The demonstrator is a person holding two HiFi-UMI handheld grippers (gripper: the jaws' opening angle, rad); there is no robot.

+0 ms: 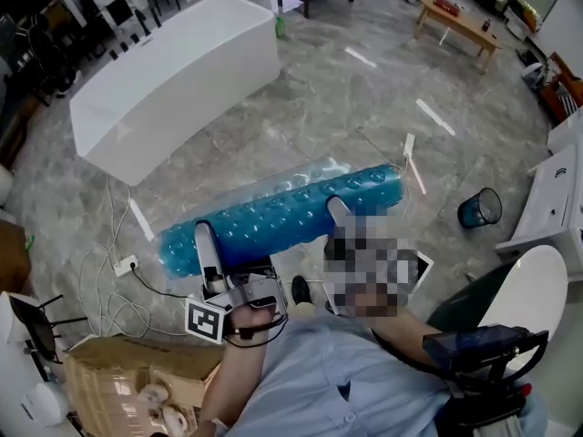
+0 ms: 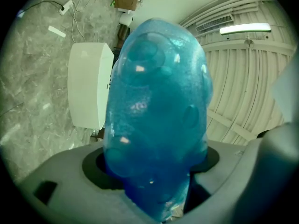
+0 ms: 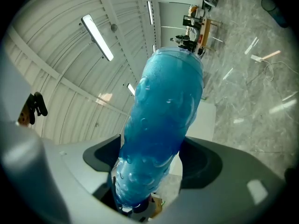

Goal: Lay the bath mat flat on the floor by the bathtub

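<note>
i hold the rolled blue bath mat (image 1: 282, 215) off the floor, left gripper (image 1: 206, 244) and right gripper (image 1: 339, 212) each clamped on it; unrolling beside the bathtub (image 1: 173, 80) remains.

In head view a mosaic patch covers most of the right gripper (image 1: 339, 213). In left gripper view the bath mat (image 2: 156, 111) hides part of the bathtub (image 2: 86, 91). Things on far bench (image 1: 455, 21): too small to tell. Cardboard box (image 1: 127, 381) cut off at btm edge.
</note>
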